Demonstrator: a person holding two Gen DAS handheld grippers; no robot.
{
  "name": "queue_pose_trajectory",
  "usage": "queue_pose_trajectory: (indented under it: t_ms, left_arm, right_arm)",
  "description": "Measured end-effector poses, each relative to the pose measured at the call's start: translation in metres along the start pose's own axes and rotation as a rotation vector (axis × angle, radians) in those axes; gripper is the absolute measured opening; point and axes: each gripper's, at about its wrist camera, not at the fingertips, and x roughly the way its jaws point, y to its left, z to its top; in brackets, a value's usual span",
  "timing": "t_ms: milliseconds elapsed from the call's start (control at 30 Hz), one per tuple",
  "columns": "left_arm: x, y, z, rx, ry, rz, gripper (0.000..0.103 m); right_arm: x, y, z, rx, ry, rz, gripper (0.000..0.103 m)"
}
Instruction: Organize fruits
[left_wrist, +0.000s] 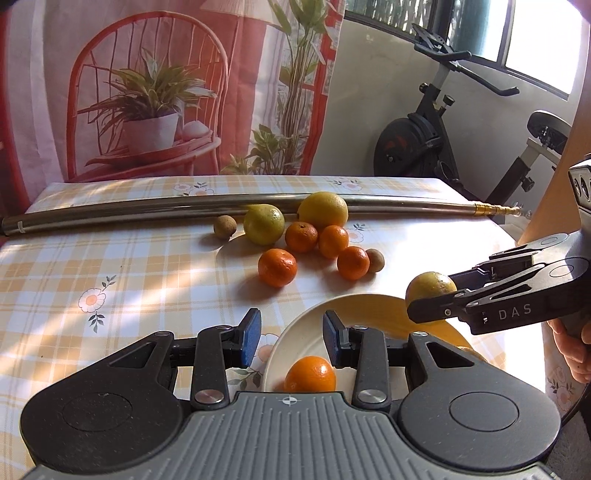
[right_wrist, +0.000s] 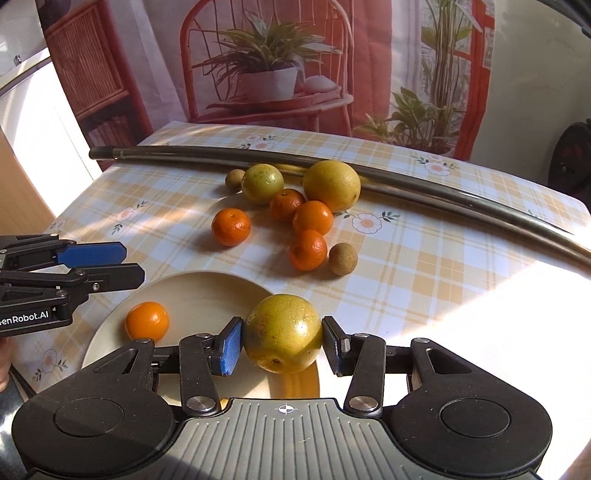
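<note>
Yellow-green fruit (right_wrist: 282, 334) with brown speckles, clamped between blue pads (right_wrist: 232, 345) of black right claw (right_wrist: 282, 345). Cream plate (right_wrist: 192, 291) with one bright orange mandarin (right_wrist: 147, 320). Table (right_wrist: 424, 258) in yellow, white and pale blue check, dotted with white-and-peach flowers. Four orange mandarins (right_wrist: 231, 226), two yellow-green citrus (right_wrist: 331, 185) and two tan-brown small fruits (right_wrist: 343, 258) on the cloth. Dull silver pole (left_wrist: 129, 212) with gold tip. Backdrop curtain (left_wrist: 166, 92) printed with red chair and green potted plants. Black left claw (left_wrist: 291, 338), blue-padded, grey ribbed body.
</note>
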Motion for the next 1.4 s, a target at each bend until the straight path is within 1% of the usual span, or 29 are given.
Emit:
queue_pose_trajectory:
  t_ms: [133,367,400,467,600,633,667,700,733,767,800,833,900,933,1000,1067,1133,1167,1333,1400]
  left_arm:
    - [-0.004,0.005,0.002,-0.025,-0.025,0.017,0.041]
    - [-0.008,0.011,0.001,-0.042,-0.044,0.028,0.044]
    - [-0.008,0.012,0.001,-0.045,-0.044,0.031,0.046]
    - [-0.009,0.013,0.001,-0.053,-0.05,0.042,0.052]
    - [-0.011,0.017,0.001,-0.069,-0.059,0.057,0.057]
    - [-0.011,0.018,0.001,-0.073,-0.06,0.064,0.061]
    - [-0.01,0.018,0.001,-0.073,-0.056,0.076,0.067]
    - [-0.01,0.02,0.002,-0.076,-0.049,0.089,0.07]
    - [-0.01,0.021,0.002,-0.083,-0.047,0.093,0.075]
    - [-0.01,0.024,0.002,-0.092,-0.048,0.096,0.077]
    - [-0.011,0.025,0.002,-0.101,-0.049,0.099,0.077]
    - [-0.011,0.027,0.002,-0.108,-0.05,0.102,0.078]
    - [-0.013,0.029,0.003,-0.12,-0.059,0.113,0.081]
    - [-0.015,0.029,0.003,-0.121,-0.067,0.124,0.084]
    - [-0.019,0.027,0.002,-0.114,-0.101,0.146,0.089]
    - [-0.024,0.025,0.001,-0.092,-0.129,0.145,0.094]
    - [-0.026,0.022,0.003,-0.072,-0.135,0.128,0.096]
    - [-0.026,0.021,0.004,-0.068,-0.125,0.127,0.096]
    - [-0.016,0.02,0.012,-0.086,-0.003,0.17,0.097]
    - [-0.013,0.02,0.014,-0.077,0.023,0.179,0.097]
  right_arm:
    - [0.008,0.008,0.002,-0.048,0.063,0.028,0.042]
    - [0.022,0.012,0.003,-0.069,0.14,0.027,0.042]
    - [0.022,0.013,0.003,-0.072,0.145,0.025,0.042]
    - [0.023,0.015,0.003,-0.083,0.148,0.022,0.042]
    - [0.023,0.015,0.004,-0.077,0.149,0.018,0.043]
    - [0.022,0.014,0.005,-0.075,0.149,0.022,0.044]
    - [0.021,0.014,0.005,-0.074,0.145,0.03,0.046]
    - [0.019,0.014,0.006,-0.074,0.137,0.037,0.051]
    - [0.016,0.014,0.006,-0.074,0.125,0.041,0.054]
    - [0.014,0.014,0.007,-0.073,0.113,0.043,0.062]
    - [0.011,0.014,0.008,-0.071,0.098,0.044,0.068]
    - [0.007,0.013,0.008,-0.068,0.085,0.048,0.069]
    - [0.002,0.012,0.009,-0.059,0.065,0.051,0.079]
    - [-0.002,0.011,0.01,-0.051,0.044,0.047,0.081]
    - [-0.009,0.008,0.01,-0.036,0.0,0.027,0.095]
    - [-0.015,0.006,0.012,-0.013,-0.043,0.002,0.102]
    - [-0.019,0.004,0.013,0.005,-0.072,-0.043,0.102]
    - [-0.02,0.003,0.014,0.007,-0.078,-0.062,0.102]
    - [-0.017,-0.002,0.016,-0.021,-0.042,-0.089,0.102]
    - [-0.015,-0.003,0.015,-0.02,-0.028,-0.067,0.102]
